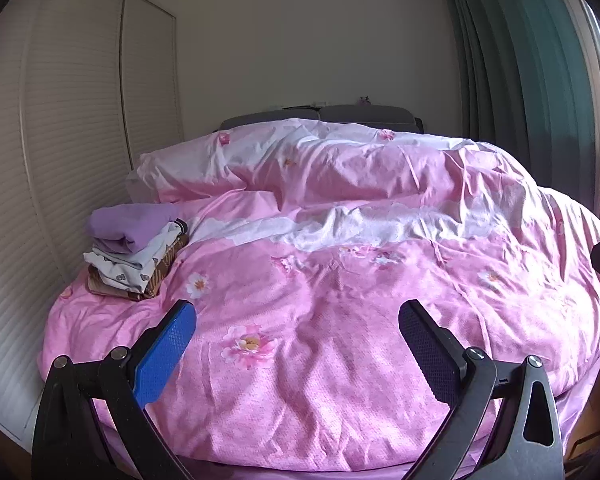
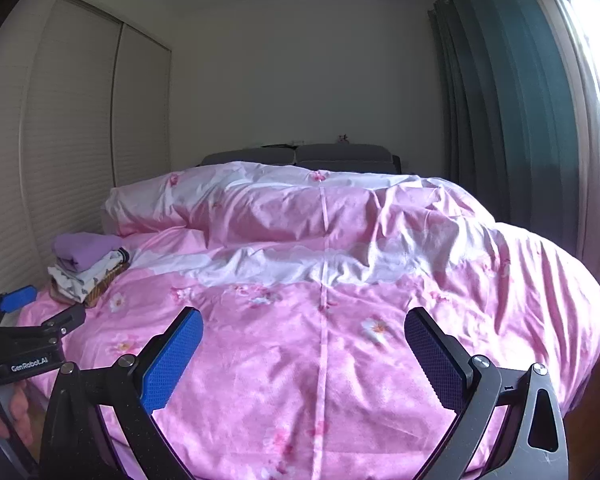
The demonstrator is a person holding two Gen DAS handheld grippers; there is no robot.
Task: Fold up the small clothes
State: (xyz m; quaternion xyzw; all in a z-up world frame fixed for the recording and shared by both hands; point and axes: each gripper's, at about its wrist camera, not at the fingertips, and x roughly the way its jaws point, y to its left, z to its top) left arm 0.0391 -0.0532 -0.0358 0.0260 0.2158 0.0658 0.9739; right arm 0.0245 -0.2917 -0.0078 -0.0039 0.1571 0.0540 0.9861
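We've got L gripper point(image 1: 298, 320) & R gripper point(image 2: 304, 326) both spread wide w/ nothing held, over the pink bed point(image 1: 340, 380); folded clothes stack point(image 1: 134, 258) sits far-left near wardrobe point(image 1: 60, 160).

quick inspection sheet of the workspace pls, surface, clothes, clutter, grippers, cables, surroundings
surface: bed with a rumpled pink floral duvet, near part bare of clothes.
job's things: stack of folded clothes at the bed's left edge, purple piece on top, pale printed ones under it, a brown one at the bottom; no unfolded garment seen.
clutter: small items on the headboard, too small to tell.
grippers: left gripper open, empty, above the duvet; right gripper open, empty.
cables: nothing seen.
surroundings: slatted wardrobe doors on the left, green curtain and bright window on the right, plain wall behind.
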